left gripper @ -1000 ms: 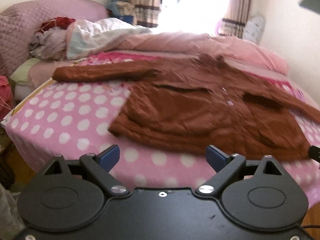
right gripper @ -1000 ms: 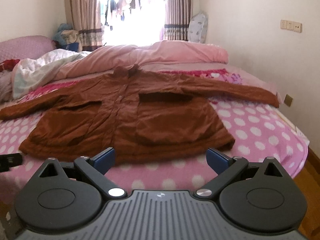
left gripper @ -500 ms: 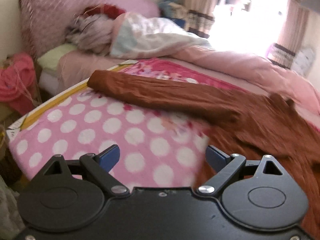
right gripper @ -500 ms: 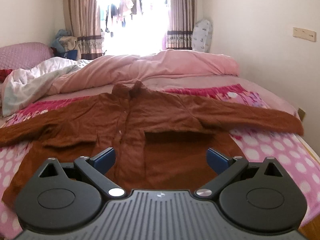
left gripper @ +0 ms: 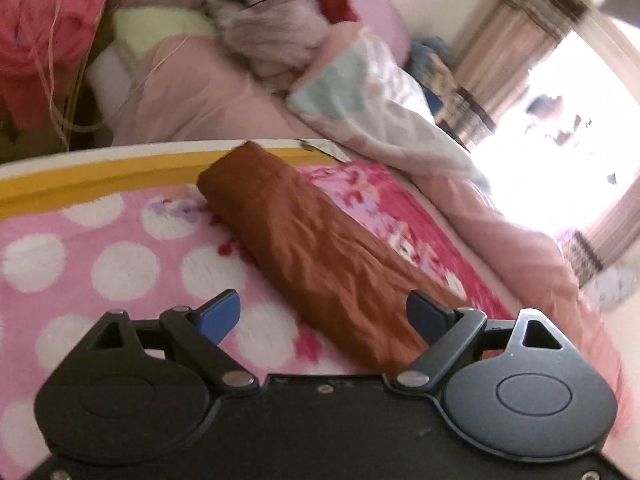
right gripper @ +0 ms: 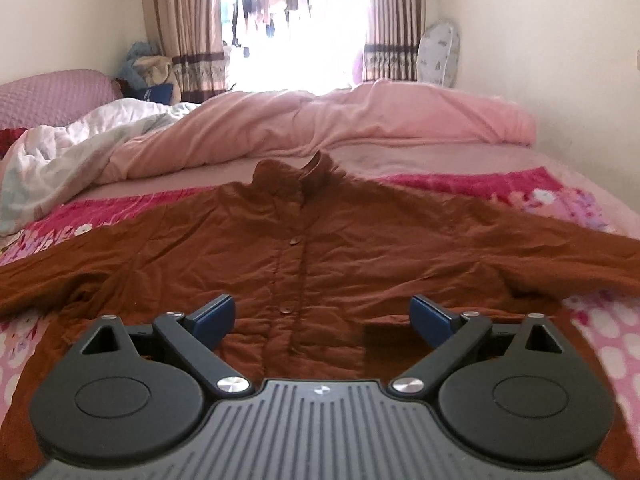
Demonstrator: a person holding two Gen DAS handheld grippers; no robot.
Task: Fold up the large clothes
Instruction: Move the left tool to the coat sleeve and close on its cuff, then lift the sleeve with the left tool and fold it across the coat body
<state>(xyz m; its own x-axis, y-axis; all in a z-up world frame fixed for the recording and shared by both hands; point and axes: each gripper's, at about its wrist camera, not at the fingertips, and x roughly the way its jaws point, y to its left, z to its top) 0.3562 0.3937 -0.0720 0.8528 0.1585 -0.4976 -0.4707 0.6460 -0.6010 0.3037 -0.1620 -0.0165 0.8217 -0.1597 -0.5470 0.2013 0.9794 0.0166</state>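
Coat (right gripper: 320, 248) lies spread flat on bed (left gripper: 100, 240) for folding; my left gripper (left gripper: 324, 314) straddles its sleeve (left gripper: 316, 256) mid-frame, closing, nothing pinched; right gripper (right gripper: 322, 316) wide, empty.

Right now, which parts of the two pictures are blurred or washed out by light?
Left wrist view: the window is blown out white, and the pillows and curtain are smeared; the brown sleeve stays fairly sharp. Right wrist view: only the window glares; the brown jacket is clear.
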